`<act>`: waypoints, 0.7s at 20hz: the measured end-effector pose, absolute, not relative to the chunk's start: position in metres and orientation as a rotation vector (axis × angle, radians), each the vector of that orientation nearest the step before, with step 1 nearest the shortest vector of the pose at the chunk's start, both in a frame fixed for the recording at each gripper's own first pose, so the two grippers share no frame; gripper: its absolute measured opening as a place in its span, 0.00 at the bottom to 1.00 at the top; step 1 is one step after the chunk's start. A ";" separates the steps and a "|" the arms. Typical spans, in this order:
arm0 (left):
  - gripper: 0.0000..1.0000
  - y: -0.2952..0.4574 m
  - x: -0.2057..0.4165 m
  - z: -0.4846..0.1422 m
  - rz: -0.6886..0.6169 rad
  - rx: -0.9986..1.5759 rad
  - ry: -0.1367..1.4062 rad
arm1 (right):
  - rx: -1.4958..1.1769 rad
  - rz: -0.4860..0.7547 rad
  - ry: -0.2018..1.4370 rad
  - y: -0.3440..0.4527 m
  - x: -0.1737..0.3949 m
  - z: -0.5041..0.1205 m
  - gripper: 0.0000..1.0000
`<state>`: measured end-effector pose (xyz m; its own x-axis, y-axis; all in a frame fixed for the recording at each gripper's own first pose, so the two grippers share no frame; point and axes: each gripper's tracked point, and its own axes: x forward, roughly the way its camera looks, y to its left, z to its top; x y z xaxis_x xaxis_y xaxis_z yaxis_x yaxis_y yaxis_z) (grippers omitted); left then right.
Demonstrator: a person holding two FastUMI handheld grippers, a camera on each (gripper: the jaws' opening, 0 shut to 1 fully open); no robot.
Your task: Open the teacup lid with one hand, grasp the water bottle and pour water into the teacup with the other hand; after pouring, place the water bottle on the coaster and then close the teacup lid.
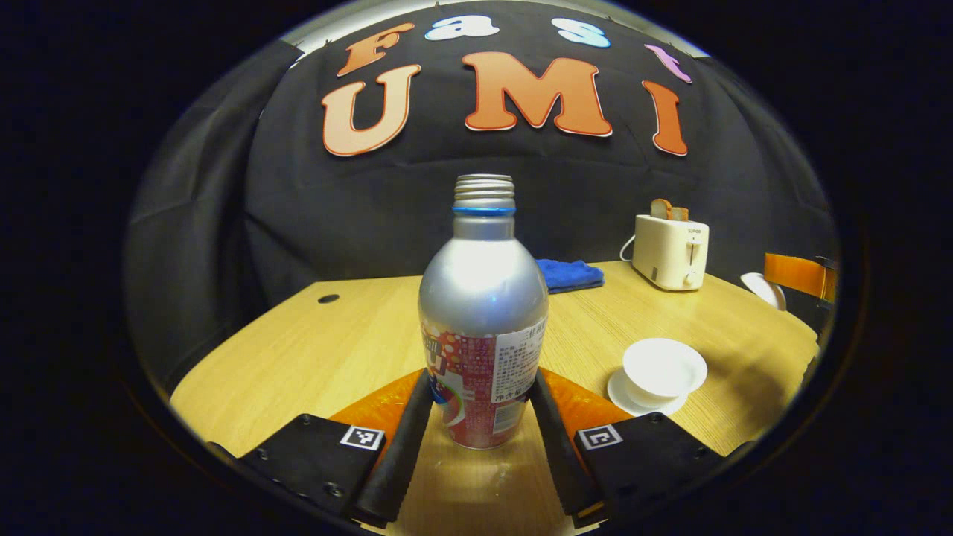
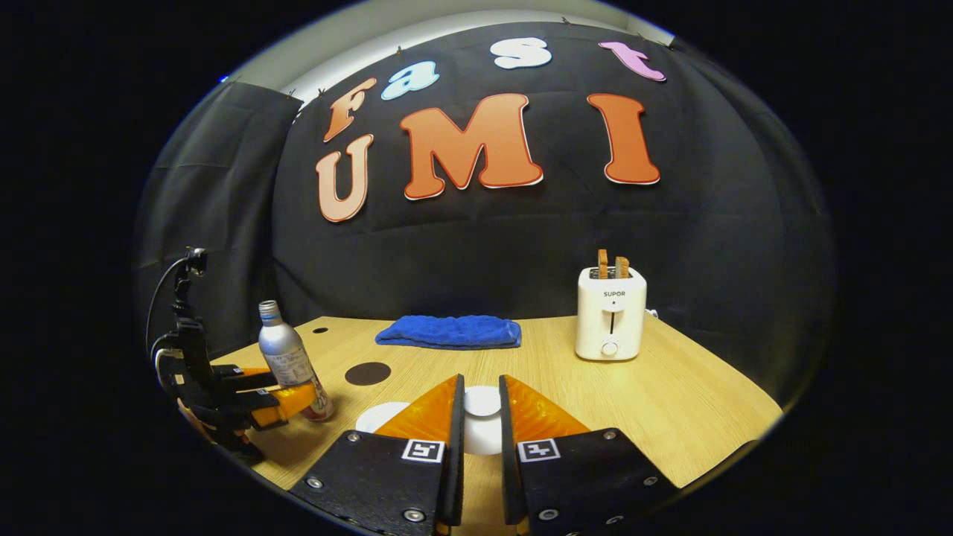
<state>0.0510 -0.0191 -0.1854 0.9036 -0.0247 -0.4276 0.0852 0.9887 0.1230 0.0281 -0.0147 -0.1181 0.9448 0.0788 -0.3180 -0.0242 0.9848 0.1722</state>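
Note:
A silver water bottle with a red label and no cap stands between my left gripper's fingers, which press on its lower sides. In the right gripper view the bottle leans slightly at the table's left, held by the left gripper. The open white teacup sits on its saucer to the right of the bottle. My right gripper is shut on the knob of the white teacup lid, held apart from the cup. A dark round coaster lies behind the cup.
A white toaster holding toast stands at the back right of the wooden table. A folded blue cloth lies at the back middle. A small dark hole marks the table's back left.

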 end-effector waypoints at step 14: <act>0.76 -0.032 0.059 -0.157 -0.096 0.684 0.352 | 0.133 0.017 0.300 -0.035 0.010 -0.117 0.22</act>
